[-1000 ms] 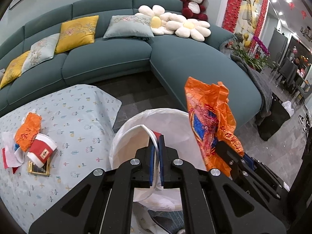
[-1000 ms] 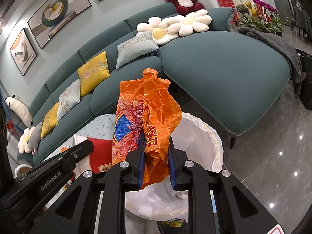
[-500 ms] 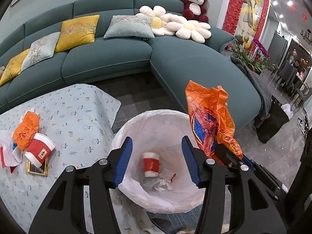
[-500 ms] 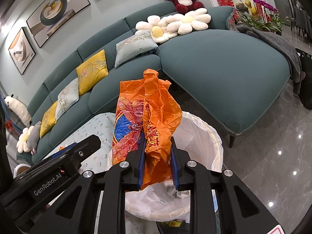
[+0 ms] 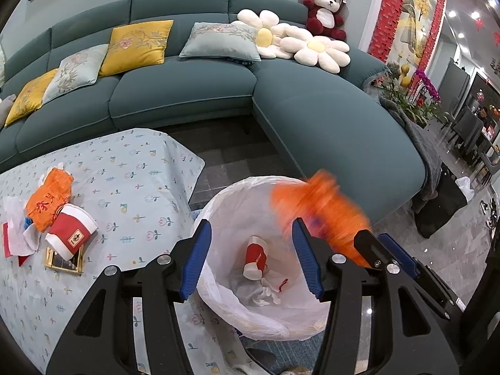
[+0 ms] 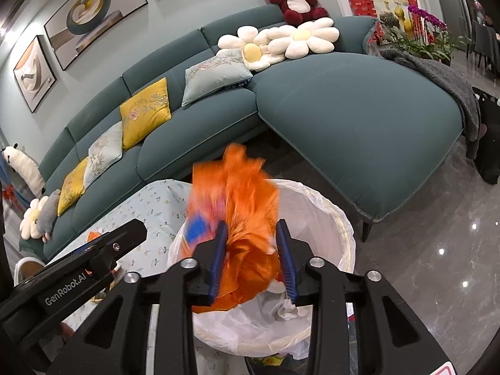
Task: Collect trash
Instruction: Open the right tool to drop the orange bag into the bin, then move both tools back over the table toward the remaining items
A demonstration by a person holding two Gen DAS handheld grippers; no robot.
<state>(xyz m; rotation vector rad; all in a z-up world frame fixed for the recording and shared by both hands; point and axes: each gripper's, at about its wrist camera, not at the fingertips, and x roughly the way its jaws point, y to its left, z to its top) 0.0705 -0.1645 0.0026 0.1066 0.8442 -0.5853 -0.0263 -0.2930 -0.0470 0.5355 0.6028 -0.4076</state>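
Note:
A bin lined with a white bag [image 5: 218,215] stands beside the table; it also shows in the right wrist view [image 6: 325,218]. A red paper cup [image 5: 254,257] and crumpled tissue lie inside. My left gripper [image 5: 251,256] is open and empty above the bin. My right gripper [image 6: 251,261] is open over the bin, and the orange plastic bag [image 6: 237,206] is blurred, dropping between its jaws; it also shows in the left wrist view [image 5: 315,209]. On the table lie another orange bag [image 5: 48,198], a red cup [image 5: 70,229] and white tissue [image 5: 14,228].
The table wears a light blue patterned cloth [image 5: 125,187]. A small gold-framed object [image 5: 64,261] lies under the red cup. A teal sofa [image 5: 328,125] curves behind the bin. Glossy floor [image 6: 437,250] lies to the right.
My left gripper opened and dropped the red cup into the bin. My right gripper has opened and the orange bag is falling.

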